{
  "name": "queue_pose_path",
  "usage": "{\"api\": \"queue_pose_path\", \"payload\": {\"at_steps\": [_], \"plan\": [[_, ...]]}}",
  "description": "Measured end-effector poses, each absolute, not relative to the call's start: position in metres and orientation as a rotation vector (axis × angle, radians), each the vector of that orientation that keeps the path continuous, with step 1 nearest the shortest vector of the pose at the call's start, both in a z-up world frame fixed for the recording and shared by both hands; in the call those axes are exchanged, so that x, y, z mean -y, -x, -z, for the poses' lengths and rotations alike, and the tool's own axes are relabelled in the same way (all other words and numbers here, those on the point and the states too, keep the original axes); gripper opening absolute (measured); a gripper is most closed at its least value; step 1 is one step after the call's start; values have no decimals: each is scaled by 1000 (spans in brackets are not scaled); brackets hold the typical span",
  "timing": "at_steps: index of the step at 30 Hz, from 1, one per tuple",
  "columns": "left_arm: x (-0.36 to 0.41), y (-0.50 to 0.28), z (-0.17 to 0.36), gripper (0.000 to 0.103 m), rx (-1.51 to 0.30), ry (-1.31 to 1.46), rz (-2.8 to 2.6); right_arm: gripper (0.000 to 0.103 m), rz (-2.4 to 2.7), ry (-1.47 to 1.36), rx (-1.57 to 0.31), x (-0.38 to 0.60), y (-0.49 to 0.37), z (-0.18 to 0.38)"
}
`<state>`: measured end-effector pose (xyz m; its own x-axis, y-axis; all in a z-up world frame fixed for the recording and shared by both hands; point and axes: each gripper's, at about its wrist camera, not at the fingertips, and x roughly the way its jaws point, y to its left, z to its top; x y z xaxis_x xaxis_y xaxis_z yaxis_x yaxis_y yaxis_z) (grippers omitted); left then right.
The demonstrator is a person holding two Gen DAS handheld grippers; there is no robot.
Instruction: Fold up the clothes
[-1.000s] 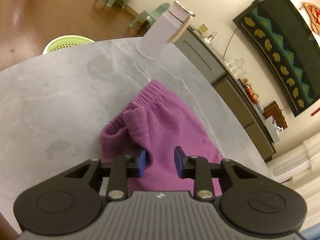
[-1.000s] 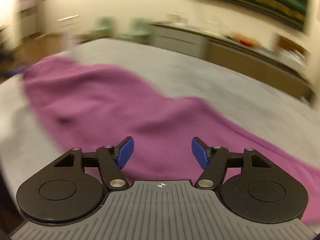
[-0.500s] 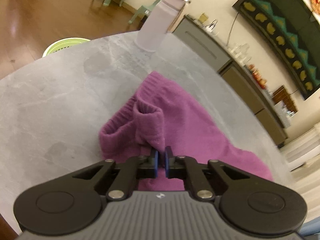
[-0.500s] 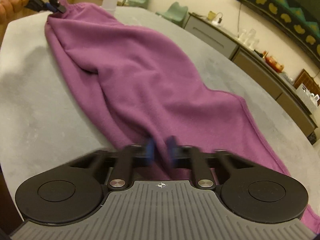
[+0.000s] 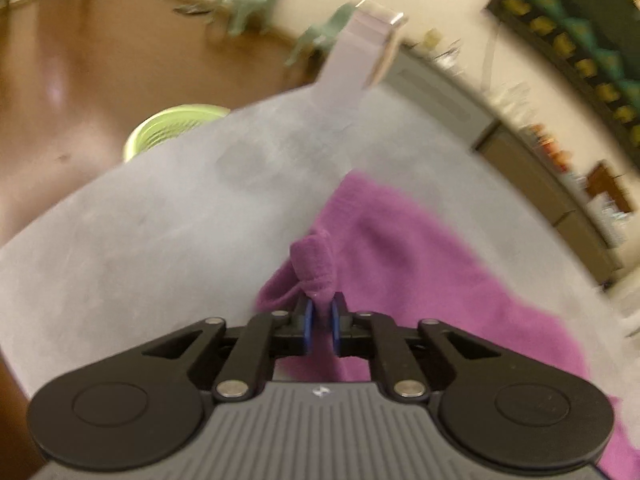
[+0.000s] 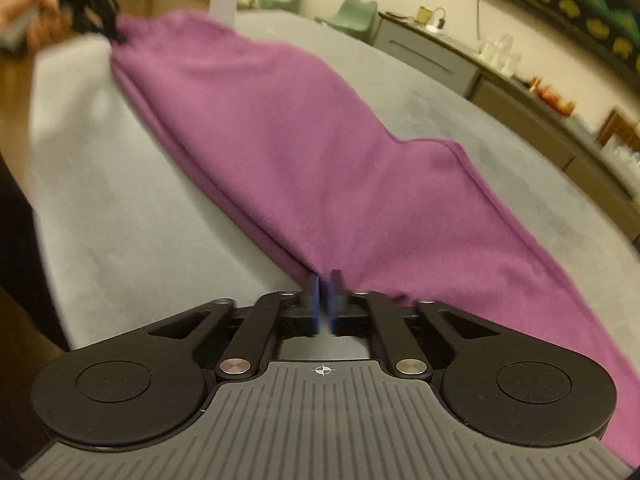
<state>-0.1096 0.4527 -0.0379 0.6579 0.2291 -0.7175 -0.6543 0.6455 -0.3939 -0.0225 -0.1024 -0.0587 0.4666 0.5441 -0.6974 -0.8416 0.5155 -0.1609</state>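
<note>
A purple fleece garment (image 5: 420, 264) lies stretched along the grey table (image 5: 160, 220). My left gripper (image 5: 320, 312) pinches a bunched fold of its ribbed waistband end, lifted a little off the table. The jaws are opening slightly, with the cloth still between the pads. In the right wrist view the garment (image 6: 300, 128) runs away to the upper left. My right gripper (image 6: 325, 284) nips its near edge, jaws opening a crack with fabric at the pads. Far off, a hand (image 6: 24, 12) holds the left gripper (image 6: 92, 4) at the other end.
A tall white bottle (image 5: 360, 48) stands at the table's far edge, beyond the waistband. A green basket (image 5: 168, 128) sits on the wooden floor below. Green chairs (image 5: 248, 4) and a long grey cabinet (image 6: 440, 60) line the wall. Bare table (image 6: 120, 208) lies left of the garment.
Both grippers stood open over the cloth, then closed on it. The left one has lifted a waistband fold; the right one has drawn the garment's near edge taut.
</note>
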Motion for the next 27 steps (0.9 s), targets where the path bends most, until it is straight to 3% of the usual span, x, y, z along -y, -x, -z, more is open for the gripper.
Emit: {"api": "queue_pose_path", "payload": {"at_steps": [2,4,10,14,27], "plan": [[-461,107,28,18,-643,702,-542,44,-931,377,-634,120,8,33],[-475,93,25,45,-654,672,-548,49,-916,255,-640,132,-16,17],[-509,72,33,51,-591,802,-504,52,-758,216,-714,126,-88,31],[-512,47,54,55,-709,732,-509,62,-709,75,-764,130,-120,55],[-520,-2,73,54,-775,716,-317,62,-660,61,-853,120,-149,83]]}}
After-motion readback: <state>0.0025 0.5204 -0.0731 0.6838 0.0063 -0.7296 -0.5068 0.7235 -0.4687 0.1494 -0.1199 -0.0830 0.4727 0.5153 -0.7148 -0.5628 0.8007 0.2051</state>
